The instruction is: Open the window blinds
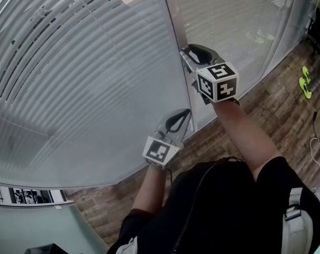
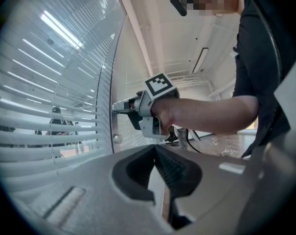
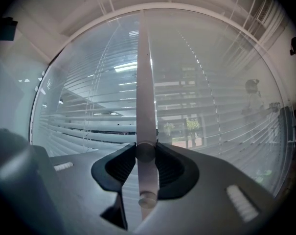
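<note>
White slatted blinds (image 1: pixel 85 89) hang behind glass on both sides of a pale upright frame post (image 1: pixel 176 30). My right gripper (image 1: pixel 186 54) points level at the post and is shut on a small round knob (image 3: pixel 145 152) that sticks out of it. The knob sits between the black pads (image 3: pixel 122 166). A second knob (image 3: pixel 148 199) shows lower on the same post (image 3: pixel 144 82). My left gripper (image 1: pixel 188 112) hangs lower, close to the post, shut with nothing in it. The left gripper view shows the right gripper (image 2: pixel 119 106) at the post, above the lower knob (image 2: pixel 117 138).
A brown wood floor (image 1: pixel 276 110) runs along the foot of the glass. A green-yellow object (image 1: pixel 305 81) and a thin white cable (image 1: pixel 318 142) lie on it at the right. A figure (image 2: pixel 55 121) stands beyond the slats.
</note>
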`<control>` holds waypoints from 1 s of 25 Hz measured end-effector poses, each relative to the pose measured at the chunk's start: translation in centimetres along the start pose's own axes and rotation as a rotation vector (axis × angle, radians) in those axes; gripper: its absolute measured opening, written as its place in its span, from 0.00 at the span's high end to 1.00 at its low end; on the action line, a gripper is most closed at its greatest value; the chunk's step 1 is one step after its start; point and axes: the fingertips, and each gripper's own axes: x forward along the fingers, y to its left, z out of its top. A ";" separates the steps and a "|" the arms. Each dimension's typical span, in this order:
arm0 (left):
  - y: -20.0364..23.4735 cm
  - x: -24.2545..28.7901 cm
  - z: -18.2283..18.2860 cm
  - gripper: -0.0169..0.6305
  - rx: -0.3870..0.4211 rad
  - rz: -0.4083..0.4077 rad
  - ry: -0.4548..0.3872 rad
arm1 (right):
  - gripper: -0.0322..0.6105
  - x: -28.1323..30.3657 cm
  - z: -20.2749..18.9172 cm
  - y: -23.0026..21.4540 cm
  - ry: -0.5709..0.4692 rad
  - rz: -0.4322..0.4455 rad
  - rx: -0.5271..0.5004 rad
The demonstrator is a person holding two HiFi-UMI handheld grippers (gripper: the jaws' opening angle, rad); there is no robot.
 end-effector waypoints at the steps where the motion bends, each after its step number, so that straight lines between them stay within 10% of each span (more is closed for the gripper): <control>1: -0.1 0.1 0.0 0.97 0.000 -0.002 0.004 | 0.75 0.0 0.0 0.0 -0.001 0.000 0.004; 8: -0.5 0.6 -0.2 0.97 -0.006 -0.009 0.000 | 0.67 -0.3 -0.2 0.1 0.002 0.036 -0.034; 17: -0.7 1.4 -0.2 0.97 -0.005 -0.021 -0.013 | 0.56 -0.9 -0.4 0.7 0.052 0.064 -0.363; 25: -0.3 1.4 -0.8 0.97 0.002 -0.011 -0.008 | 0.55 -0.8 0.4 1.6 0.127 0.036 -1.171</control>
